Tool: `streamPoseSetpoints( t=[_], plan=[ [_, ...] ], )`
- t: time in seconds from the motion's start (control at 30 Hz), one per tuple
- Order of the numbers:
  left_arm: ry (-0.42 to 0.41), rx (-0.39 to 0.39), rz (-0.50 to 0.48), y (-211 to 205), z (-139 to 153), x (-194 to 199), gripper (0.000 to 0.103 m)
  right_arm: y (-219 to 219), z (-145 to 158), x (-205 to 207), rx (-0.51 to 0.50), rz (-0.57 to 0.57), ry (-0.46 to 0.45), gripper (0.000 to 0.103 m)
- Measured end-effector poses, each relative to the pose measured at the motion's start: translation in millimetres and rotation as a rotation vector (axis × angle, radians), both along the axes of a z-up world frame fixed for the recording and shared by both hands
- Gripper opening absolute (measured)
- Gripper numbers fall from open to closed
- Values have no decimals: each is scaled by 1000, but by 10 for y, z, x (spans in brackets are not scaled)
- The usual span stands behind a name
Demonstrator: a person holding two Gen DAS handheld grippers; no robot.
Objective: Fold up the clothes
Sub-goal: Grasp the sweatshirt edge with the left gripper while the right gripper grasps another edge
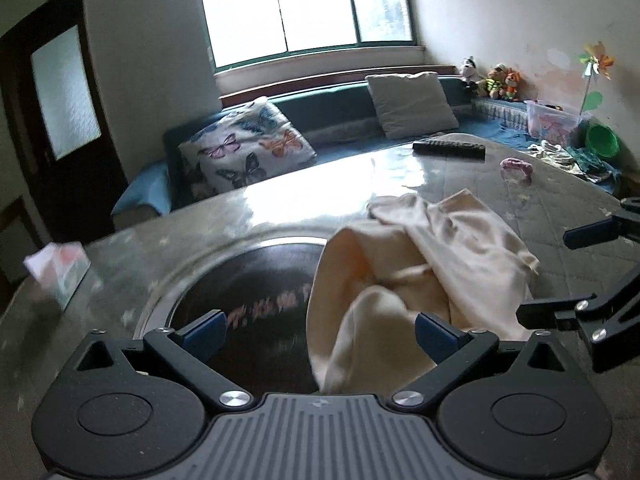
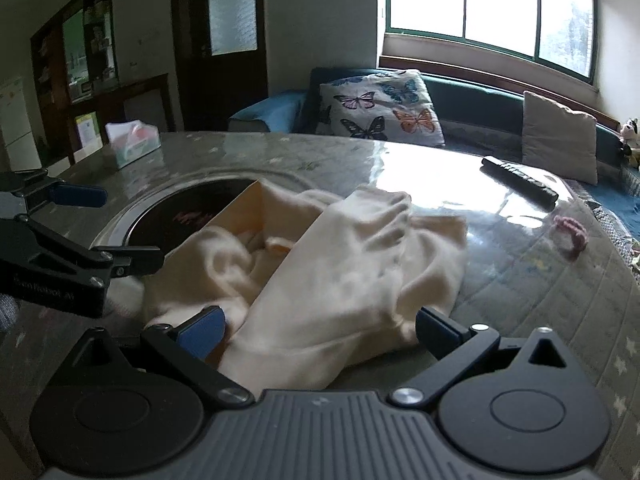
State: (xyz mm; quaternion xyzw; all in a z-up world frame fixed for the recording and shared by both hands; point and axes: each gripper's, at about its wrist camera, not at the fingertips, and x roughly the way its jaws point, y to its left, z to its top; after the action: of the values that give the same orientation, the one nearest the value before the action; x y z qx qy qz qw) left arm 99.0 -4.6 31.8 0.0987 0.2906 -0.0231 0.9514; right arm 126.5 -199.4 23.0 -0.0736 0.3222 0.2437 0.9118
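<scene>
Centre frame, on counter (image 2: 520, 280): crumpled cream garment (image 2: 340, 272) | lies between jaws of both left gripper (image 1: 320, 330) and right gripper (image 2: 320, 326), both spread, gripping nothing | right nearer bulk.

Daylight enters from the overexposed window (image 1: 306, 8) and makes strong glare on the tabletop (image 1: 280, 196). Fisheye edges bend and darken; the cream garment (image 2: 340, 276) looks blurred.

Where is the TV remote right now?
The remote lies on the far right part of the table, beyond the cream garment, in front of the plain grey cushion; the pink scrunchie is nearest.
</scene>
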Motion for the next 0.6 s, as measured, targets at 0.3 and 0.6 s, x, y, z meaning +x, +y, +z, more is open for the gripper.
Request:
streamPoseSetpoints(
  t=[0.3,0.6],
  plan=[
    [29,-38,-83,13,-51,706,76,-15,59,592,16,-20,20,88],
    [117,-138,-177,31,-236,1103,50,112,-2,1352,50,-28,95,67]
  ],
)
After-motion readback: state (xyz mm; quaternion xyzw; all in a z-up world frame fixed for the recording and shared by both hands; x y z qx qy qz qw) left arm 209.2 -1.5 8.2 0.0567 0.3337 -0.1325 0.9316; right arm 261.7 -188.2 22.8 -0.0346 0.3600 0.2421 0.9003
